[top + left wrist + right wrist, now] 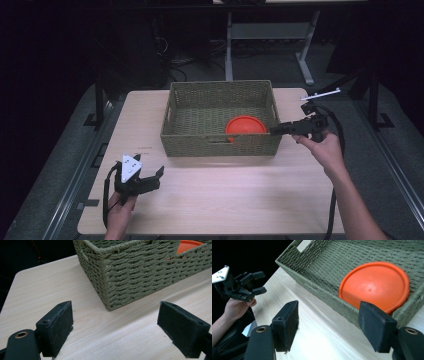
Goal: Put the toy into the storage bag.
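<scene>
Dark room, pale wooden table (210, 200), woven basket (220, 145) at its far middle with an orange disc (245, 125) inside

The disc lies flat on the basket floor in the near right corner, against the near wall, probably just dropped there or about to be picked out. The right gripper (274, 131) hangs at the basket's right end, level and pointing left toward that corner, jaws spread wide with nothing between them and the disc ahead of them; the arm reaches in from the near right. The left gripper (155, 176) rests idle at the near left of the table, well apart from the basket, jaws released and empty, held low in the hand, likely waiting its turn
</scene>
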